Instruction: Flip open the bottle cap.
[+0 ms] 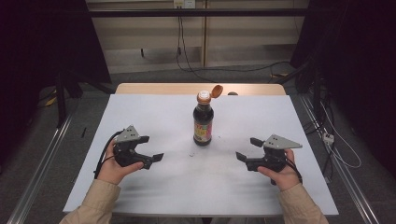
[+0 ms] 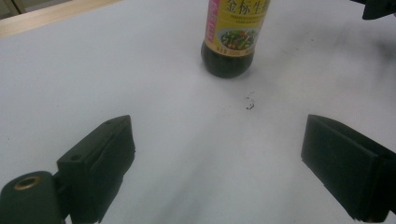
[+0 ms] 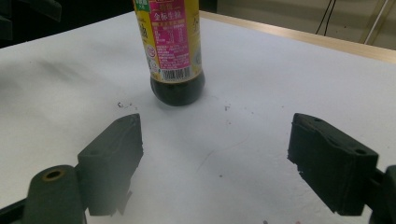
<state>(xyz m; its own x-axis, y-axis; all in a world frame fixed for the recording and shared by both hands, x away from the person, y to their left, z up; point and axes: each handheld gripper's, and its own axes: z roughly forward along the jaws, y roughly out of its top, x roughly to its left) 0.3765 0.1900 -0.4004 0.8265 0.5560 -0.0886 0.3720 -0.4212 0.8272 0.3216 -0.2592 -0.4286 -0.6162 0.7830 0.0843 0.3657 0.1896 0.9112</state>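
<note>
Wooden table, covered nearly to its far edge by a white sheet, with only a bare strip of wood along the back. Upright on the sheet, near the middle between the left and right edges and somewhat closer to the far edge than the near one: a dark sauce bottle with a pink and yellow label, orange flip cap hinged open and tilted back to the right of the neck. Toward the near left corner, the left gripper, held in the left hand, jaws spread wide with nothing between them, pointed toward the bottle but well apart from it; in the left gripper view, just bare sheet between the two black jaws, the bottle base farther off beyond them. Toward the near right corner, the right gripper in the right hand, jaws likewise standing apart and empty, aimed at the bottle from the other side, also well apart from it; in the right gripper view, the bottle's lower half ahead of the left jaw. Smallest of all, a few dark specks on the sheet, just in front of the bottle on its near side.
</note>
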